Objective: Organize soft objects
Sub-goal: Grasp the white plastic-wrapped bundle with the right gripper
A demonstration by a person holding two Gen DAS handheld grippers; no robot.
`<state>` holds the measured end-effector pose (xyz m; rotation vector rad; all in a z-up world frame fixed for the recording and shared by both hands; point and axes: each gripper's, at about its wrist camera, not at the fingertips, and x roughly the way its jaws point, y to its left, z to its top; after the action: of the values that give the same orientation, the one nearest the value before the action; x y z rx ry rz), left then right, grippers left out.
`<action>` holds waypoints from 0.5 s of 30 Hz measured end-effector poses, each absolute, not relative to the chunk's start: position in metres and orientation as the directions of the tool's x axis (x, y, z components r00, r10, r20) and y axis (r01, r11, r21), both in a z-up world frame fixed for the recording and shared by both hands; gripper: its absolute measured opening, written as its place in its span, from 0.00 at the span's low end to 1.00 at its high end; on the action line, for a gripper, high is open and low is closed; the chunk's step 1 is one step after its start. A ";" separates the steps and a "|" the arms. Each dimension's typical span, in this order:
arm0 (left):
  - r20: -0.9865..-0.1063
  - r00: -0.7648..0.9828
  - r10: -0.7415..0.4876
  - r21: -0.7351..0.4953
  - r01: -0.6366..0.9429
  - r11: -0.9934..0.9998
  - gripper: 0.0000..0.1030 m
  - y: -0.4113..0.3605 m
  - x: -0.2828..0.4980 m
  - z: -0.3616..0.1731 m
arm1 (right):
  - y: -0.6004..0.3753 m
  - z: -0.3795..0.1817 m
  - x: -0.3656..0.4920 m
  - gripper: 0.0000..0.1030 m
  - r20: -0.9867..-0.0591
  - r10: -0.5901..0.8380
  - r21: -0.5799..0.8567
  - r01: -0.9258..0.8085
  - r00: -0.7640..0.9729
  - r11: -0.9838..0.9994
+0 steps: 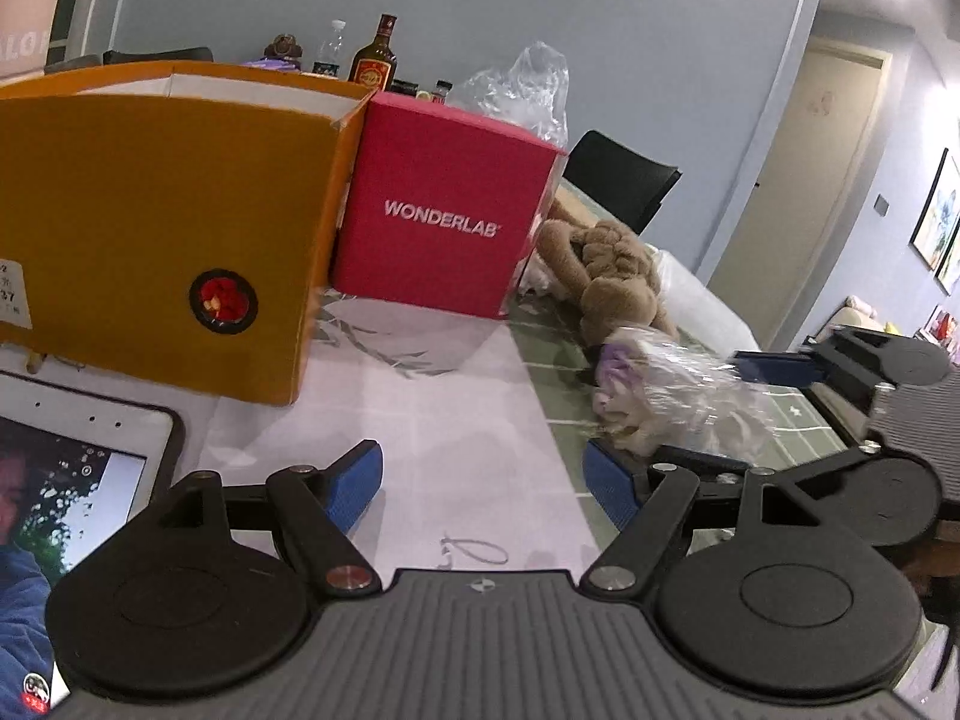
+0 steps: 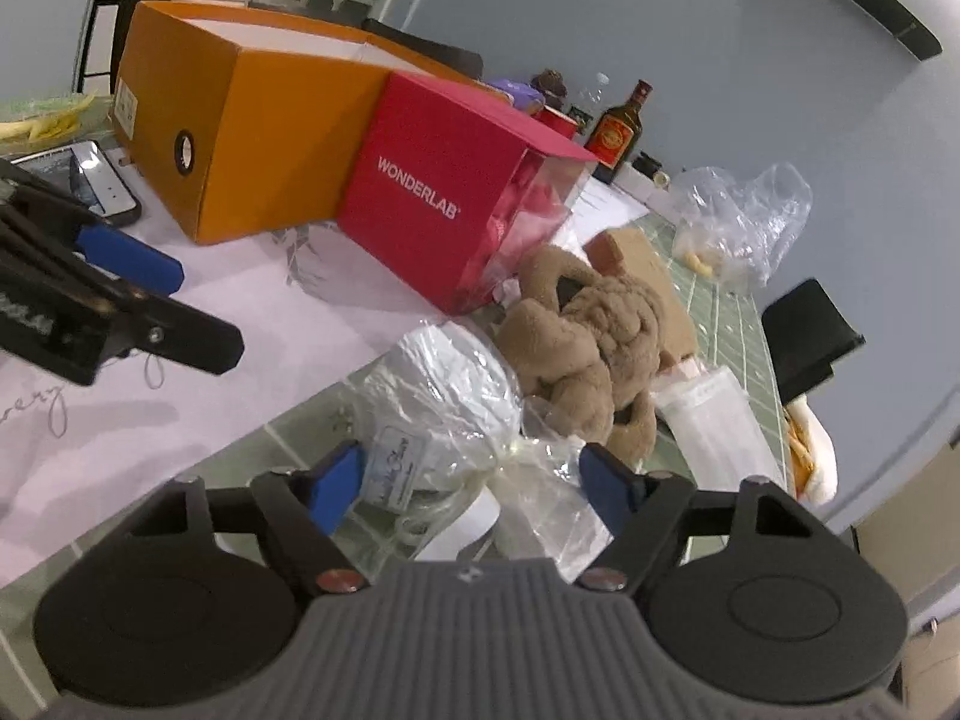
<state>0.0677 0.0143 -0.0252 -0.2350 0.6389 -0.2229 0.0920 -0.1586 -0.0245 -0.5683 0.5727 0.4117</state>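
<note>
Right tool (image 2: pixel 468 489) straddles the plastic-wrapped soft bundle (image 2: pixel 444 408), pads not pressing; left tool (image 1: pixel 483 480) gapes empty. Bundle likely light, squashy, slippery (film crinkles); grip its bulging middle.

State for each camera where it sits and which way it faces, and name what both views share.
Left wrist: on the left gripper, angled down over the table at the orange box and red box; its own open fingers show, with the right gripper beside them.
Right wrist: on the right gripper, angled down at a plastic-wrapped soft item; the left gripper shows.
Shared: both boxes, the brown plush and the liquor bottle.
</note>
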 end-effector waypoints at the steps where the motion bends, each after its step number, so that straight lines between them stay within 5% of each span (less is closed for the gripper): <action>1: -0.562 0.778 -0.279 -0.291 0.129 0.948 0.87 0.016 0.068 -0.026 | -0.159 -0.024 0.089 0.74 -0.610 0.182 -0.381 -0.487 0.771 0.786; 6: -0.556 0.775 -0.299 -0.310 0.140 0.940 0.87 0.020 0.068 -0.026 | -0.161 -0.014 0.068 0.78 -0.645 0.131 -0.309 -0.414 0.753 0.856; 8: -0.554 0.775 -0.304 -0.312 0.145 0.939 0.87 0.021 0.068 -0.027 | -0.159 -0.009 0.059 0.89 -0.655 0.152 -0.310 -0.446 0.740 0.840; 15: -0.560 0.773 -0.298 -0.290 0.154 0.945 0.87 0.018 0.068 -0.027 | -0.147 -0.011 0.063 0.94 -0.681 0.115 -0.437 -0.527 0.724 0.729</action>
<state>0.0680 0.0179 -0.0269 -0.2337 0.6423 -0.2475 0.0629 -0.1465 -0.0112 -0.6665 0.6753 0.3843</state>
